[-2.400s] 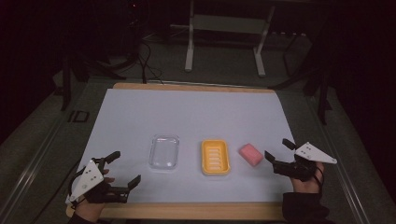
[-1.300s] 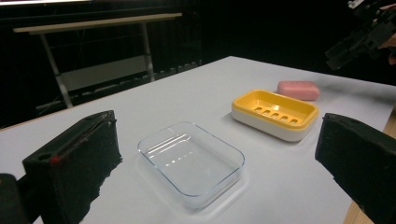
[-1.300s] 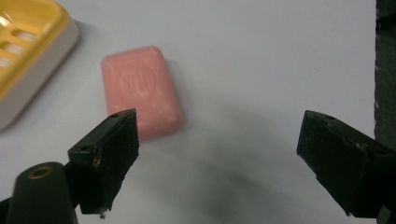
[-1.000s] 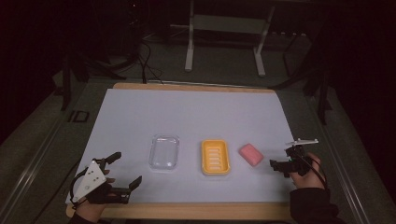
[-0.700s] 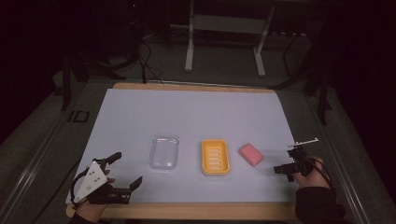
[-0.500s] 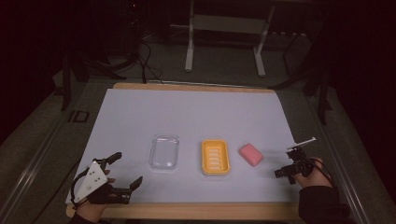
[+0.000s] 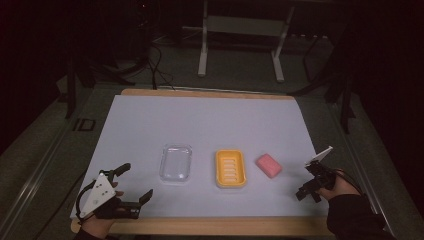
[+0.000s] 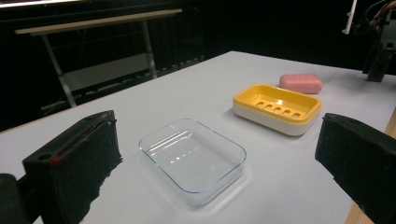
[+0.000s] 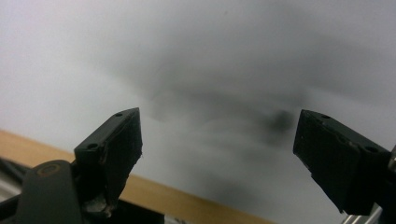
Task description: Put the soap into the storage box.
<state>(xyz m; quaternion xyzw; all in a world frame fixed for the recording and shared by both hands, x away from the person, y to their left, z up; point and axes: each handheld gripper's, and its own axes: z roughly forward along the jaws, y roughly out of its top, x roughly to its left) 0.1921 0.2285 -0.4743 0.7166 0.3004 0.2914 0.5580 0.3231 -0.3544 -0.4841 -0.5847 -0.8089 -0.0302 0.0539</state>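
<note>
Three things lie in a row on the white table top: a clear plastic dish (image 7: 175,163) (image 8: 194,158), a yellow soap dish (image 7: 230,168) (image 8: 278,107) and a pink soap bar (image 7: 269,165) (image 8: 301,83). My left gripper (image 7: 136,181) (image 8: 215,135) rests near the front left corner, open and empty, facing the clear dish. My right gripper (image 7: 305,192) (image 9: 219,140) hovers at the front right, to the right of the soap and apart from it, tipped down at the bare table. It is open; its jaws have just been closing a little with nothing between them.
The white sheet (image 7: 210,120) covers a wooden table whose front edge (image 7: 215,226) (image 9: 163,193) runs close to both hands. Beyond the far edge stand a metal frame (image 7: 240,25) and floor cables (image 7: 155,65) in a dark room.
The right hand has drawn slightly back toward the front right edge and rolled, so its gripper now tips down at the table instead of facing the soap. The left gripper has stayed still.
</note>
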